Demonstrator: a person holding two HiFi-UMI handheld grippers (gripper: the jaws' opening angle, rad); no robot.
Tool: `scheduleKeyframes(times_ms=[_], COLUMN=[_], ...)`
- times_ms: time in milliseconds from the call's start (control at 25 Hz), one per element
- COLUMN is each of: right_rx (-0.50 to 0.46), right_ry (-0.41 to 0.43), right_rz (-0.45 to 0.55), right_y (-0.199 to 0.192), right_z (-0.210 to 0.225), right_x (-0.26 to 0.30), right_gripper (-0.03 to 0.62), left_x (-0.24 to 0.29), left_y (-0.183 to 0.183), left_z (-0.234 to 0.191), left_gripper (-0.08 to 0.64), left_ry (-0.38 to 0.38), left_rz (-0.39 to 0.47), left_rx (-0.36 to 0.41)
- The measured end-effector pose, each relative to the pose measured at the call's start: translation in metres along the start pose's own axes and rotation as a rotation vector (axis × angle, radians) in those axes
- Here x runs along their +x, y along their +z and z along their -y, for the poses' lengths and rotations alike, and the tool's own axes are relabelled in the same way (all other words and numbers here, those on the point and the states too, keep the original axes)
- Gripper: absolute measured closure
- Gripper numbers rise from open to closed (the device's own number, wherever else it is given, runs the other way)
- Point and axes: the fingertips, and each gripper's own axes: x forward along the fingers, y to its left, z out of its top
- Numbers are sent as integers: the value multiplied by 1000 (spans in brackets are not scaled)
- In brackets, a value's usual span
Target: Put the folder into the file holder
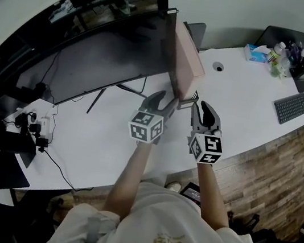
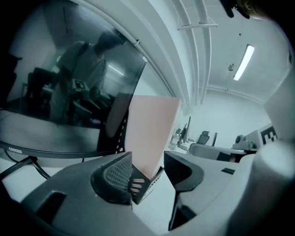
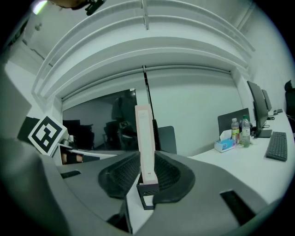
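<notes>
A pink folder (image 1: 187, 55) stands upright in a black perforated file holder (image 1: 186, 102) on the white desk, beside the monitor. My left gripper (image 1: 167, 100) is at the holder's left. In the left gripper view, the holder's corner (image 2: 143, 186) sits between the jaws below the folder (image 2: 152, 133). One pad is against it and the other stands apart, so the left gripper (image 2: 150, 175) is open. My right gripper (image 1: 201, 108) is at the holder's right. In the right gripper view, the right gripper (image 3: 146, 173) is shut on the folder's narrow edge (image 3: 145, 138), just above the holder (image 3: 147, 196).
A large dark monitor (image 1: 93, 56) stands close behind and to the left of the folder. A keyboard (image 1: 292, 107), a tissue box (image 1: 257, 52) and bottles (image 1: 278, 58) lie at the far right. Cables and a power strip (image 1: 36, 124) lie at the left. The desk's front edge (image 1: 149, 172) is near me.
</notes>
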Motion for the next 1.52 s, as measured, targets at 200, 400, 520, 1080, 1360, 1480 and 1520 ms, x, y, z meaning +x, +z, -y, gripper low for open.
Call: scheduleKeyframes(times_ms=[200, 400, 520, 1080, 1360, 1480, 1520], right_rx=[15, 47, 48, -39, -23, -13, -13], right_ry=[-45, -74, -73, -91, -89, -97, -98], right_rz=[12, 15, 38, 32, 26, 20, 18], right_y=[3, 12, 21, 30, 28, 26, 26], right_z=[-2, -1, -5, -20, -25, -25, -26], right_x=[-29, -54, -67, -94, -96, -96, -96], right_gripper=[565, 584, 583, 583, 583, 583, 583], left_x=[-28, -62, -84, -115, -115, -117, -117], left_y=[15, 28, 41, 41, 32, 31, 30], left_z=[11, 18, 27, 50, 54, 52, 51], left_gripper=[378, 408, 525, 546, 546, 546, 546], left_ry=[25, 54, 121, 76, 37, 37, 38], left_rz=[40, 82, 146, 175, 146, 144, 143], left_rx=[65, 102, 174, 123, 94, 87, 85])
